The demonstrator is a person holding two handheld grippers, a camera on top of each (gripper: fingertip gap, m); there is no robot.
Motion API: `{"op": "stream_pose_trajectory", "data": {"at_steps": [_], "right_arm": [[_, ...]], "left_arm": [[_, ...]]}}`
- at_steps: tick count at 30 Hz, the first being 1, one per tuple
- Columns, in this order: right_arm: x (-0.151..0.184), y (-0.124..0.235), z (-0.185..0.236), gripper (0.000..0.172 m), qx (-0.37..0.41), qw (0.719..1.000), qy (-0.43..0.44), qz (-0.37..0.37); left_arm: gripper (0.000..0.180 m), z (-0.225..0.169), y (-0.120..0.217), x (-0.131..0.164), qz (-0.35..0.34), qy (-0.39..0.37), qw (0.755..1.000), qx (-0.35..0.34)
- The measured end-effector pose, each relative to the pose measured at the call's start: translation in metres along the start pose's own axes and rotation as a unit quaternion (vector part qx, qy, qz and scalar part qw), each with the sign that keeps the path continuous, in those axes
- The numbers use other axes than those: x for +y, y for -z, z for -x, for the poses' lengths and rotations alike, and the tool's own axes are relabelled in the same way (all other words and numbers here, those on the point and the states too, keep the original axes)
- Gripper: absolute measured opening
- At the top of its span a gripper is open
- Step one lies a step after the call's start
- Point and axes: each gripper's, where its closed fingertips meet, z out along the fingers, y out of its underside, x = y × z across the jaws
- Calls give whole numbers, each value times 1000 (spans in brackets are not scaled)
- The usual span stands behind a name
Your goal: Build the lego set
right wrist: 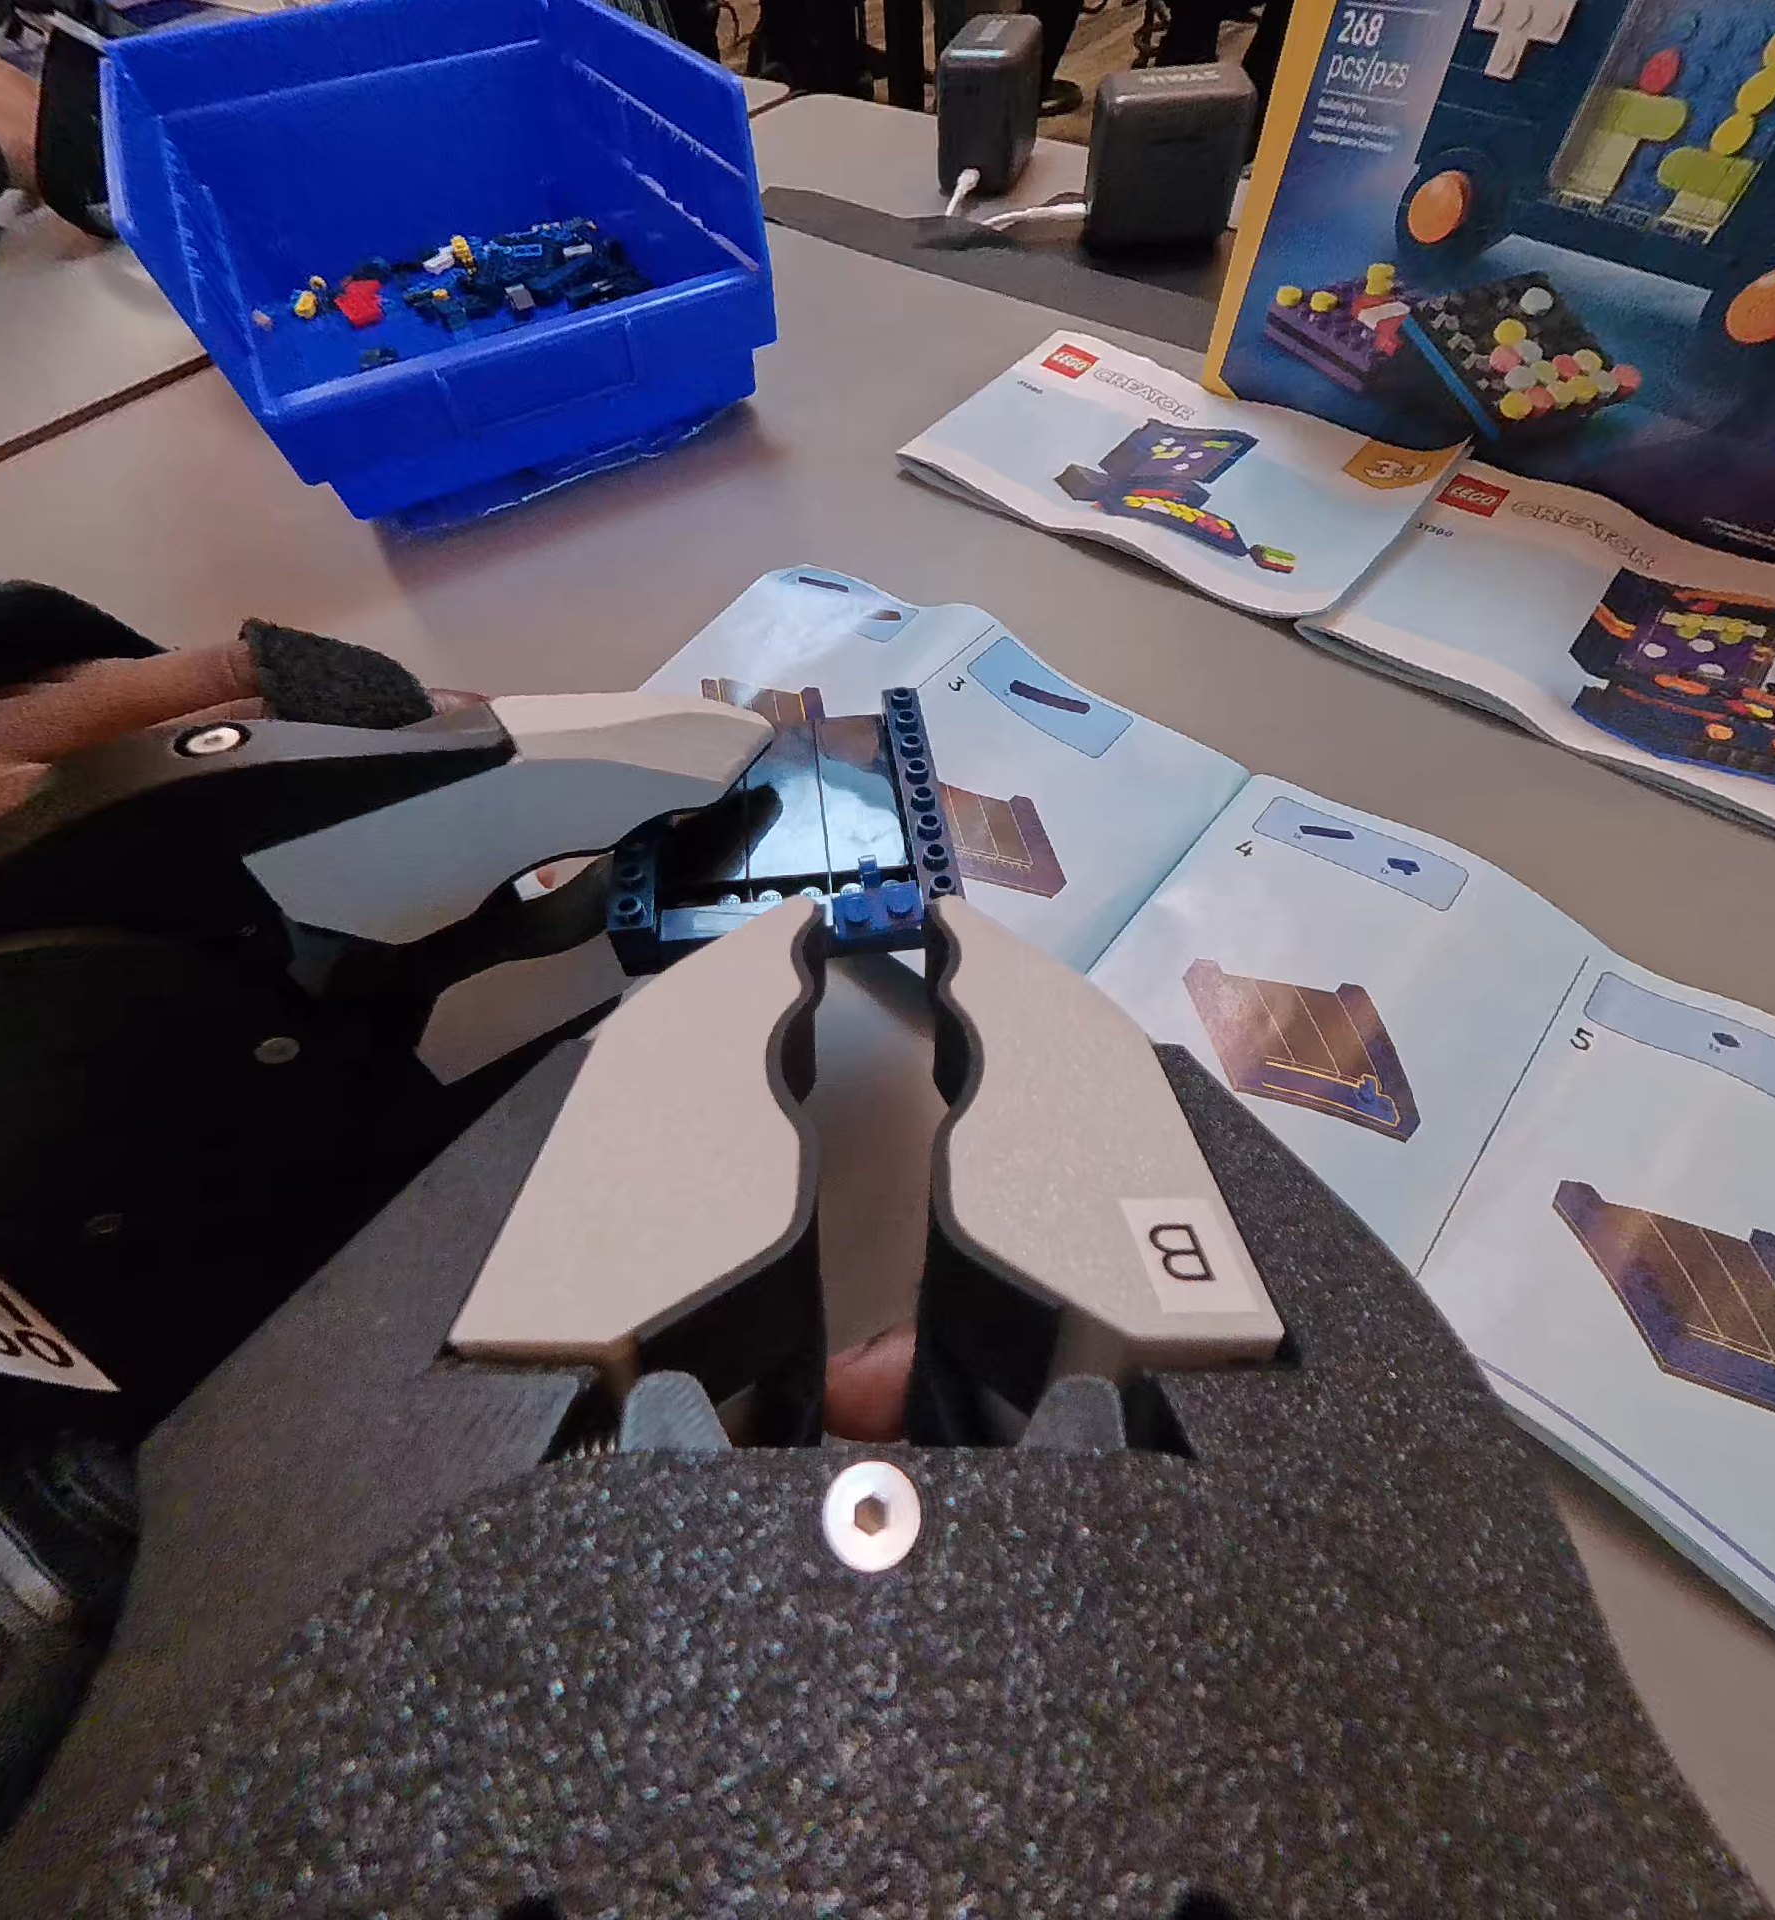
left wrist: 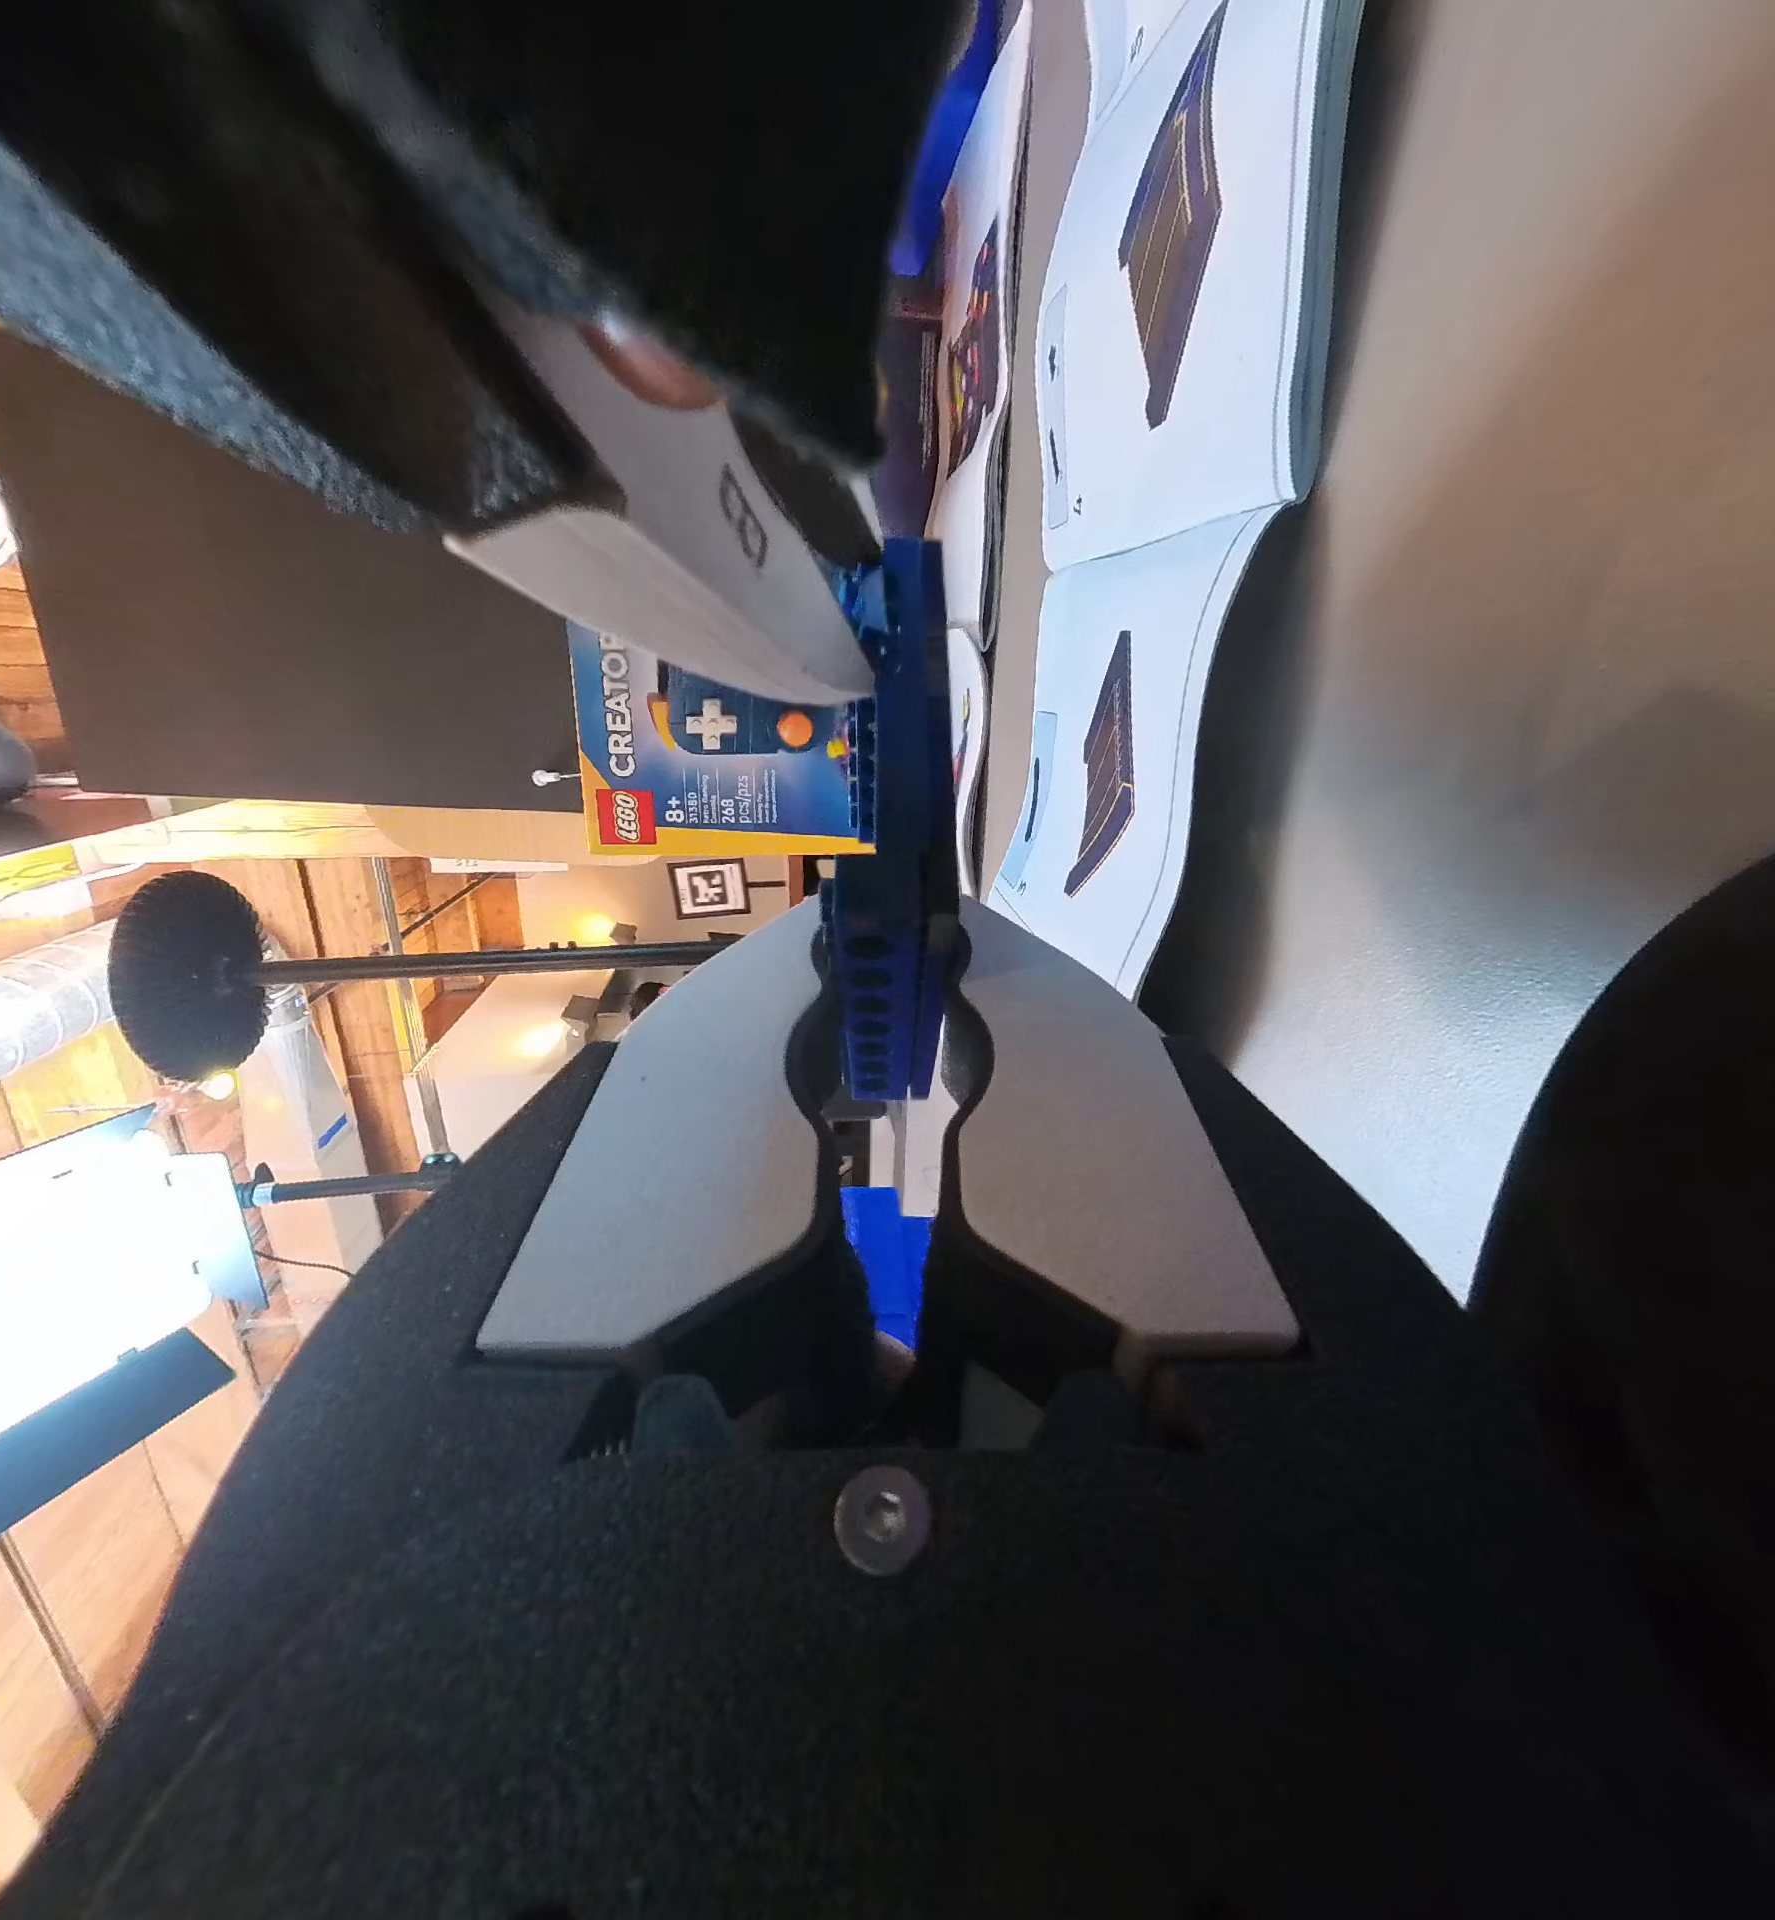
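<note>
Dark-blue brick assembly, a flat plate with glossy dark tiles and studded beams along its edges, hangs above the open instruction booklet on the grey table, held between both grippers; the left gripper is clamped on one edge of it, both grey fingers pressed against the plate's two faces, so that the left wrist view sees the plate edge-on; in the right wrist view that gripper reaches in from the left, with a gloved hand behind it. The right gripper meets the near edge of the assembly, its jaws narrowly apart and closed about a small lighter-blue two-stud piece seated at that edge, a fingertip against each end of it. Farther out, two closed booklets lie beside the upright toy box; a blue bin with small loose bricks sits at the far left of the table; two dark power adapters stand beyond.
</note>
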Motion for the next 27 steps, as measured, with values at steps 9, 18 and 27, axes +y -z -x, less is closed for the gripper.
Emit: {"op": "stream_pose_trajectory", "data": {"at_steps": [9, 18, 27], "right_arm": [[-1, -1, 1, 18, 2, 1000, 5, -5], [-15, 34, 10, 38, -42, 942, 319, -98], [-23, 40, 11, 31, 21, 722, 672, -163]], "left_arm": [[14, -2, -2, -1, -2, 5, 1000, 2], [14, 4, -1, -3, -15, 13, 1000, -10], [14, 18, 6, -12, -51, 10, 999, -15]]}}
